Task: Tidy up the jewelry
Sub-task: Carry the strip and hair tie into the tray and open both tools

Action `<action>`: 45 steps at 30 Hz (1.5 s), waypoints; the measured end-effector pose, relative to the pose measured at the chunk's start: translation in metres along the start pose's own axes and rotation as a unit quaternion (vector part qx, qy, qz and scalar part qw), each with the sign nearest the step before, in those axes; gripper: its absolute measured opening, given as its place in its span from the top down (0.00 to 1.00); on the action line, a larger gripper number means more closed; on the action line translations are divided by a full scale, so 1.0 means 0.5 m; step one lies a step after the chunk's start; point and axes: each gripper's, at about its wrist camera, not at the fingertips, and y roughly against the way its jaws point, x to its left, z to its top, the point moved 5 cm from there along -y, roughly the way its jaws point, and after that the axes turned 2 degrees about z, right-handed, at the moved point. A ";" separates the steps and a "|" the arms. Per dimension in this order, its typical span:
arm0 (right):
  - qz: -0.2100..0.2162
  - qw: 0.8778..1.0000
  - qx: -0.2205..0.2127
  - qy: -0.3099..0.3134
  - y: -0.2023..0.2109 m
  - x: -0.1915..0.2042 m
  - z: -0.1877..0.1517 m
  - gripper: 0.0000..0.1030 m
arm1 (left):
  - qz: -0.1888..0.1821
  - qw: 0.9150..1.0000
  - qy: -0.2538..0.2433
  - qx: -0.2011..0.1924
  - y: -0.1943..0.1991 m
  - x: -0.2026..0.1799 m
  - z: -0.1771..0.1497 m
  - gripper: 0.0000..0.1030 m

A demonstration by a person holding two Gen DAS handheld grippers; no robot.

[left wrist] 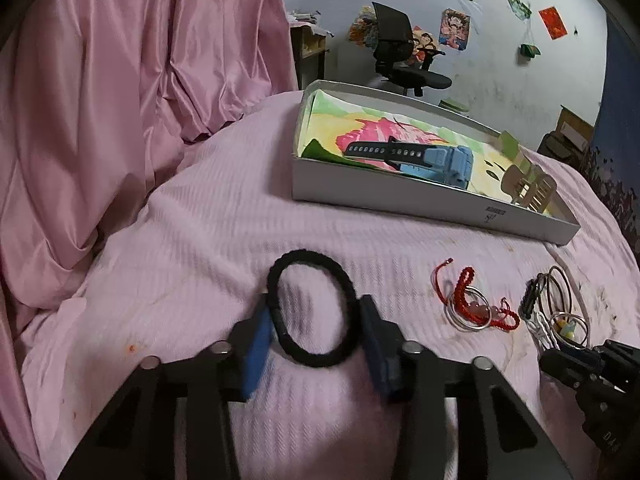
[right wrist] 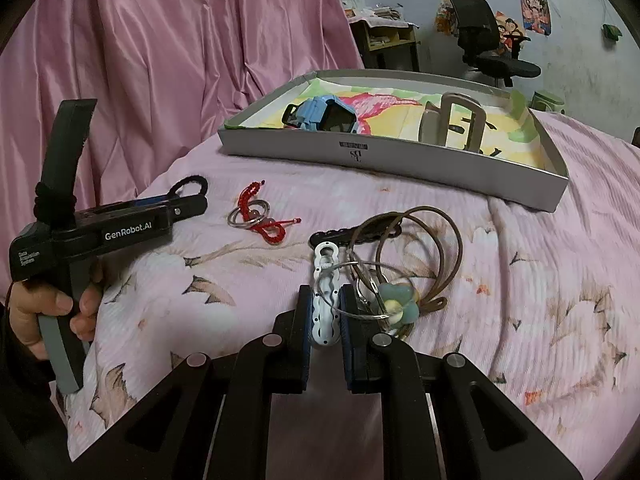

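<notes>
Jewelry lies on a pink-covered bed [right wrist: 540, 280], with a shallow grey box [right wrist: 400, 160] near its far edge already holding a blue watch [right wrist: 320, 114] and a beige clip [right wrist: 452, 120]. Of the loose pieces, the tangle of brown cords and wire rings [right wrist: 416, 248] sits nearest the right gripper [right wrist: 325, 316], whose fingers are clenched on a white perforated clip [right wrist: 327, 304]; lifting it may drag the tangle along. The left gripper [left wrist: 316, 332] has its fingers spread around a black hair tie [left wrist: 312, 312], not yet pinching; the soft loop could slip. A red braided bracelet [right wrist: 266, 216] lies between them.
</notes>
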 end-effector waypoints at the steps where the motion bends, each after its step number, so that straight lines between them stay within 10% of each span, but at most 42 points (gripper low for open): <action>1: -0.001 1.000 0.003 0.000 0.000 0.001 -0.002 0.88 | 0.000 1.000 -0.004 -0.001 0.003 -0.003 -0.001 0.72; 9: 0.008 1.000 0.027 -0.002 0.014 0.009 -0.031 0.88 | -0.020 1.000 -0.022 0.005 0.026 -0.024 -0.018 0.94; 23: 0.070 0.997 -0.025 0.006 0.069 0.044 -0.029 0.88 | -0.074 0.997 -0.015 -0.018 0.091 -0.058 -0.030 0.94; 45: -0.005 0.991 -0.133 -0.013 0.046 -0.073 0.178 0.88 | -0.082 0.991 -0.037 -0.100 0.052 -0.112 0.140 0.94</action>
